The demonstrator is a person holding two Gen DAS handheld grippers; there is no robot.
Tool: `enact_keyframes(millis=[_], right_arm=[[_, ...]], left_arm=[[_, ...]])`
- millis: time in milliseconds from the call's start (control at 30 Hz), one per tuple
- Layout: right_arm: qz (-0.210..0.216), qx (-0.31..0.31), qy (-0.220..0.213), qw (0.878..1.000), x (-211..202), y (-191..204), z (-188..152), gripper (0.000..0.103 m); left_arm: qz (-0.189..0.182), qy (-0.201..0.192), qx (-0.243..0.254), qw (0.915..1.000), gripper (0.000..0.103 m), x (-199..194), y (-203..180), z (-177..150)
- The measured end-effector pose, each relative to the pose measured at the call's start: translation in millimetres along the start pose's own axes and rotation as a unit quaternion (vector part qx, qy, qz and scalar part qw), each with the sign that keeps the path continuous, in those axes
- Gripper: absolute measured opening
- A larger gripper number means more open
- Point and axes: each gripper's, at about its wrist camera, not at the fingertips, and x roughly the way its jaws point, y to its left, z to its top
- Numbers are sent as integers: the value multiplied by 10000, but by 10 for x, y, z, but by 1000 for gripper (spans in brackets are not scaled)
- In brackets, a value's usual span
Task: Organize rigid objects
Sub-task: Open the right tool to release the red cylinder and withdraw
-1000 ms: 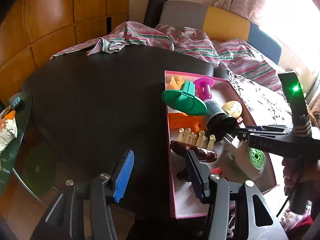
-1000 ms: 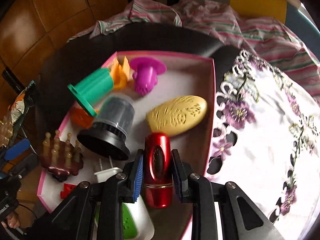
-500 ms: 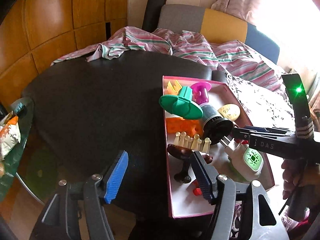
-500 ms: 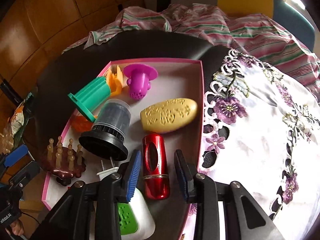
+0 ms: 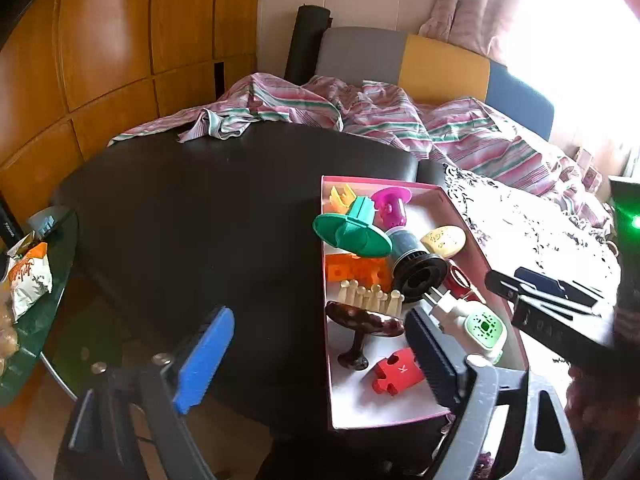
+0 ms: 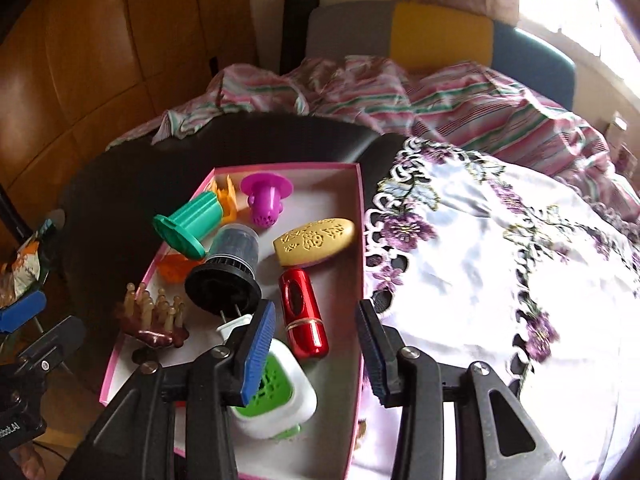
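A pink-rimmed box (image 6: 362,240) holds a red metal cylinder (image 6: 304,312), a yellow oval (image 6: 316,240), a green spool (image 6: 188,224), a magenta strainer (image 6: 266,196), a black-based cylinder (image 6: 228,276), a white-green plug (image 6: 276,400) and a brown pegged massager (image 6: 156,320). My right gripper (image 6: 316,344) hovers just short of the red cylinder, jaws opening, pads clear of it. My left gripper (image 5: 320,360) is opening wide over the box's left wall (image 5: 325,320) and the massager (image 5: 360,320), gripping nothing. A red puzzle piece (image 5: 396,372) lies near its right pad.
The box sits on a black round table (image 5: 200,220). An embroidered white cloth (image 6: 500,260) lies right of the box and a striped cloth (image 5: 380,112) behind it. A snack bag (image 5: 28,276) rests on a glass side table at far left.
The right gripper let go of the red cylinder, opened and drew back upward; the cylinder stays in the box. The left gripper's jaws spread much wider.
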Motion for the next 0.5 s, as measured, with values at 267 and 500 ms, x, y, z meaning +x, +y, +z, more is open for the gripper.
enact_keyframes(millis=[267,500], right_arm=[[-293,318,-266,9987,-241,76,-302,42],[-339,219,-404,9984,-362,188,-316,42]], left_arm=[[21,-277,-50,9996,103,-217,-25,-7],[224,-422,-57,9988,103,-349,-53,-50]])
